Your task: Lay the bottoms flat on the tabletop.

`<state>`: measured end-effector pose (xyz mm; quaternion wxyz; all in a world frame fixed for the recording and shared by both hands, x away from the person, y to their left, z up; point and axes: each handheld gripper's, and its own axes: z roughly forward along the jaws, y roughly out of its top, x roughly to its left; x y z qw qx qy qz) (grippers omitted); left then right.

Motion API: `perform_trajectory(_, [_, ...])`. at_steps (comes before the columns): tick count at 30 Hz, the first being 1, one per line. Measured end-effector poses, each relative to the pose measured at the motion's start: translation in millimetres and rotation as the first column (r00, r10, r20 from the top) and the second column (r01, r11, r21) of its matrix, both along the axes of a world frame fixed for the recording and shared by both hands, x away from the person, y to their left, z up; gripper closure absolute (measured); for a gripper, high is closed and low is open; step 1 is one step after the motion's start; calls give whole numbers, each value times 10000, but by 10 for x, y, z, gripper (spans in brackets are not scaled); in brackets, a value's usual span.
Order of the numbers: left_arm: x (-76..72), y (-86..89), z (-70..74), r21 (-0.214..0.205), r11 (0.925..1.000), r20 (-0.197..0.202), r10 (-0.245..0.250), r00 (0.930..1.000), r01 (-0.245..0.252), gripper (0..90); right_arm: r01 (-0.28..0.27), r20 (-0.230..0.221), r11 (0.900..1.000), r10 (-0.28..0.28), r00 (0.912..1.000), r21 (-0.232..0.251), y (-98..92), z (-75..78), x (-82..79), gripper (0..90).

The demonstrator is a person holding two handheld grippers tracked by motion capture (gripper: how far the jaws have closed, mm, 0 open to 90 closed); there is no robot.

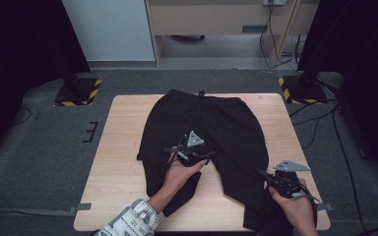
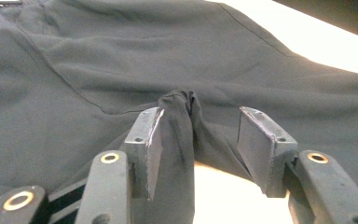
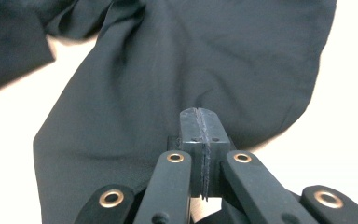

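Note:
Black trousers [image 1: 202, 118] lie flat on a wooden table [image 1: 123, 128], waistband at the far edge and legs toward the person. My left gripper [image 1: 191, 150] is at the crotch, where the legs split. In the left gripper view it [image 2: 198, 128] stands open, and a raised fold of the cloth [image 2: 179, 112] sits between its jaws against the left pad [image 2: 154, 140]. My right gripper [image 1: 266, 175] hovers over the right leg near the hem. In the right gripper view it [image 3: 199, 116] is shut, pads pressed together, with trouser cloth [image 3: 191, 56] spread just beyond the tips.
Bare tabletop runs along both sides of the trousers [image 3: 345, 116]. Two dark stands with yellow-and-black striped bases [image 1: 78, 91] [image 1: 300, 88] stand on the grey floor beyond the far corners. Cables trail on the floor at the right [image 1: 325, 118].

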<state>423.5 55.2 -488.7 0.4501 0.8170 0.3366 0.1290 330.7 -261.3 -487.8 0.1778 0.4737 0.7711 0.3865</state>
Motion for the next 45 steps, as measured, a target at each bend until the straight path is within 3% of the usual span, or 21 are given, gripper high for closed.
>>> perform_trajectory(6, [-12,-23,-38,167,9998,7,-56,10000,56,482,285,296,9994,-280,9992,-184,-62,100,173,900])
perform_trajectory(12, [-2,-55,-71,225,9997,4,-50,10000,50,465,722,313,9974,-724,9969,79,-158,219,424,900])
perform_trajectory(13, [5,-82,-89,82,9999,-164,-130,9998,131,459,860,131,9963,-859,9962,-91,-182,177,486,900])
perform_trajectory(18, [-10,-195,-138,375,9990,-73,-252,9997,254,434,1247,-829,9892,-1310,9879,-776,-278,-194,722,900])
perform_trajectory(21, [17,-281,-183,373,9991,-159,-218,9996,224,416,1388,-920,9878,-1449,9852,-700,-296,-332,771,900])
perform_trajectory(24, [13,-389,-240,613,9977,-254,-275,9993,290,412,1354,-871,9897,-1390,9864,-463,-285,-347,757,887])
perform_trajectory(28, [-22,-529,-328,1505,9886,-46,-97,9999,103,432,1249,-597,9914,-1271,9901,-387,-258,-252,658,783])
perform_trajectory(31, [-19,-568,-410,1853,9827,-66,65,10000,-52,555,1182,-376,9926,-1191,9922,-273,-263,-177,574,691])
perform_trajectory(35, [-4,-514,-408,1773,9842,-134,8,9999,16,865,1126,-125,9933,-1130,9935,-239,-295,-109,460,636])
perform_trajectory(41, [-61,-275,-237,1546,9880,76,-37,10000,24,885,1551,53,9869,-1550,9879,-449,-439,-87,354,622])
perform_trajectory(45, [-87,-33,-144,1597,9871,115,42,9999,-60,885,1733,-210,9829,-1749,9844,-623,-547,-164,295,632])
